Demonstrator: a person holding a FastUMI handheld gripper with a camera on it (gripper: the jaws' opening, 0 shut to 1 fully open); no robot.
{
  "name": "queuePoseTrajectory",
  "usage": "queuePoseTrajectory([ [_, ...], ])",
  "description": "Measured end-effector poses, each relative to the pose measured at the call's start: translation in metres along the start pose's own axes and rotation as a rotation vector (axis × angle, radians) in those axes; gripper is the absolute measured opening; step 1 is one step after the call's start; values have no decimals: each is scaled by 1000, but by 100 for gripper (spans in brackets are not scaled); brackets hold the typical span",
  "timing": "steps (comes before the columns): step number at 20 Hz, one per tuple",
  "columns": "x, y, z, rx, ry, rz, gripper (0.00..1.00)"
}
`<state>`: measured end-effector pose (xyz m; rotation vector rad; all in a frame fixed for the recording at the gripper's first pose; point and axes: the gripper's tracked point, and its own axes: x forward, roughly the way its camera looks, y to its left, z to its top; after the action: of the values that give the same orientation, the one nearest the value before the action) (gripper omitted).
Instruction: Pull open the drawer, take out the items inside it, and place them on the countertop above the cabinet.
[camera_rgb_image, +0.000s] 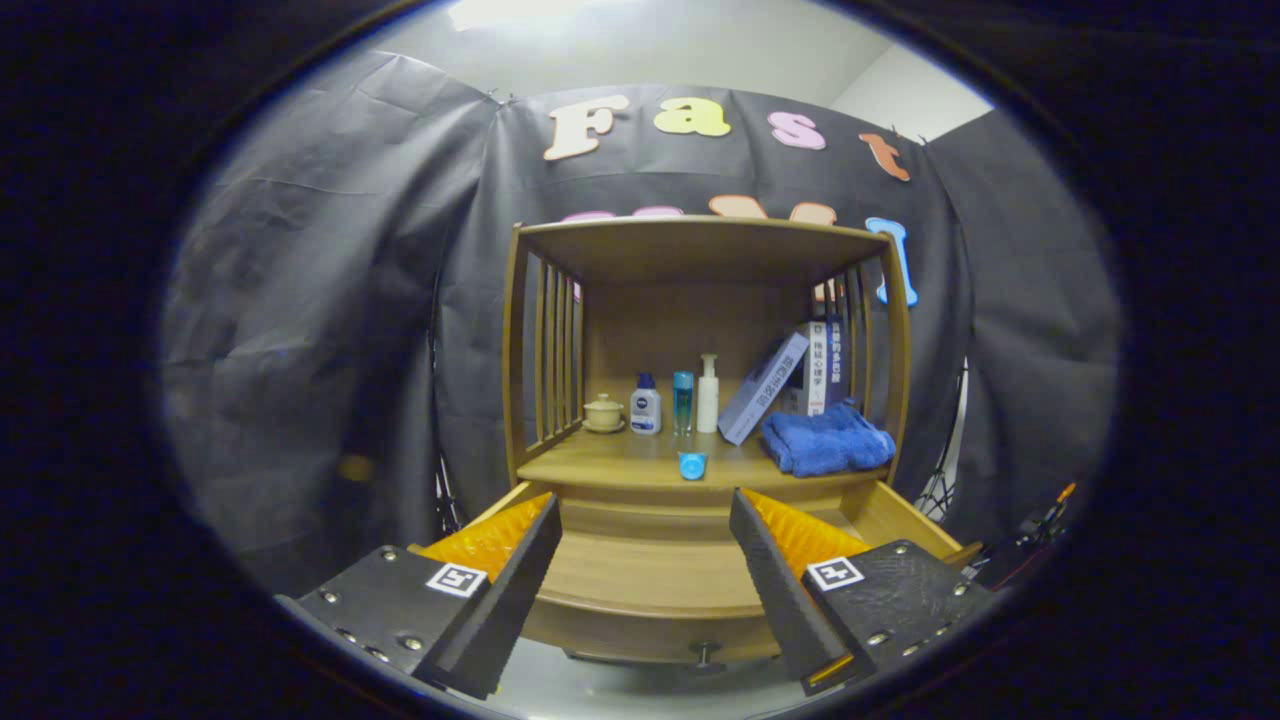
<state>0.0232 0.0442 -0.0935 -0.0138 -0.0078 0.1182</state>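
Gripper view looks along the gripper, whose two fingers are spread wide and pinching nothing, poised above the pulled-out wooden drawer of a small wooden cabinet with slatted sides. The drawer stands open toward the near side, its small metal knob showing at the front edge between the fingers. What can be seen of the drawer's floor between the fingers is bare wood; the corners behind the fingers are hidden.

On the wooden countertop just beyond the drawer sits a small round blue cap-like piece near the front edge, likely light, rigid and smooth, best pinched across its sides. To its right lies a folded blue towel, soft and easy to grab at a fold. Farther back stand a lidded ceramic cup, a white and blue bottle, a clear blue bottle and a white pump bottle, with leaning books at the far right.
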Motion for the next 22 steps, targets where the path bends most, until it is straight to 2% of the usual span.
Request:
queuePoseTrajectory([
  [6,2,-16,-38,-10,19,-47,100],
  [11,10,-28,-100,-14,64,-91,100],
  [13,10,-29,-90,-57,-2,-96,100],
  [16,-3,-29,-108,-129,31,-123,99],
  [19,2,-27,-131,-88,71,-134,99],
  [20,-2,-30,-141,-66,139,-152,99],
  [21,4,-28,-131,-18,101,-141,99],
  [22,14,-30,-139,-8,112,-130,99],
])
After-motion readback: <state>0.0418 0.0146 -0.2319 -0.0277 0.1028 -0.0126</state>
